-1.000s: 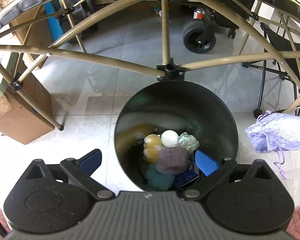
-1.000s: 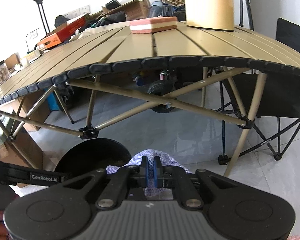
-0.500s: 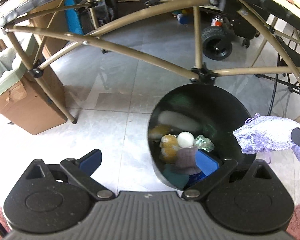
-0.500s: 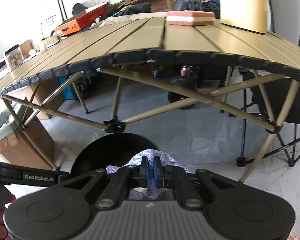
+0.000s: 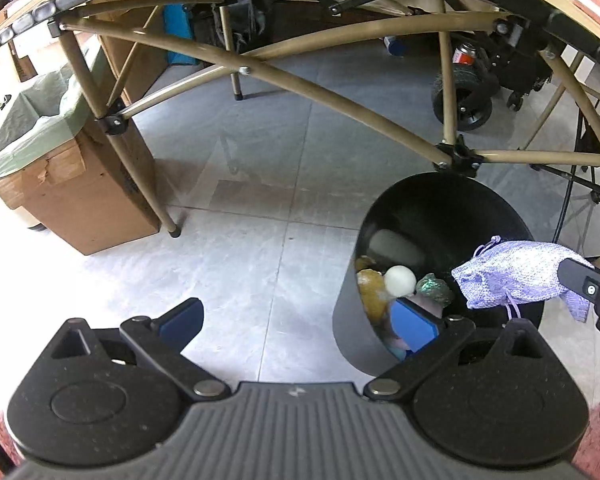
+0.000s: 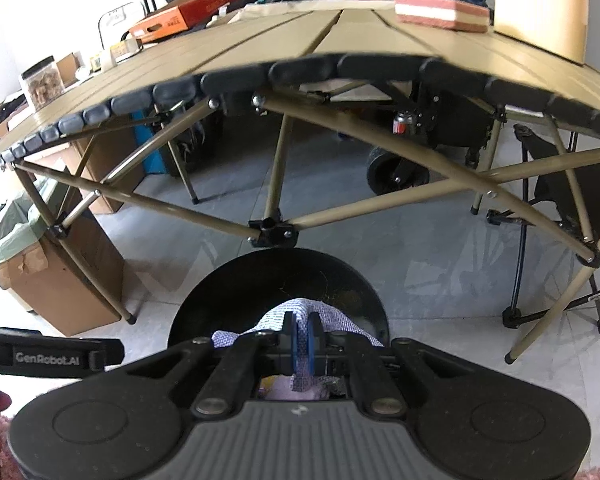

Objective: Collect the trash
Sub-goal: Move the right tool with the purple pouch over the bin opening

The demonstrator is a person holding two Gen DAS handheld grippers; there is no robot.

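Observation:
A black round bin (image 5: 440, 208) stands on the grey floor under the table edge, holding several bits of trash, among them a white ball (image 5: 399, 280). My right gripper (image 6: 302, 330) is shut on a lilac knitted pouch (image 6: 332, 318); in the left wrist view the pouch (image 5: 512, 276) hangs over the bin's right rim. The bin (image 6: 278, 280) lies directly below the right gripper. My left gripper (image 5: 296, 322) is open and holds nothing, over the floor to the left of the bin, with its right finger in front of the bin's mouth.
A folding table with tan slats (image 6: 320, 36) and crossed legs (image 5: 300, 84) spans the far side. A cardboard box lined with a green bag (image 5: 64, 168) stands at the left. A wheeled cart (image 5: 468, 100) and a black folding chair (image 6: 580, 184) are further back.
The left gripper has slid left, so the bin now sits to its right. The right gripper has carried the pouch leftward to above the bin's mouth.

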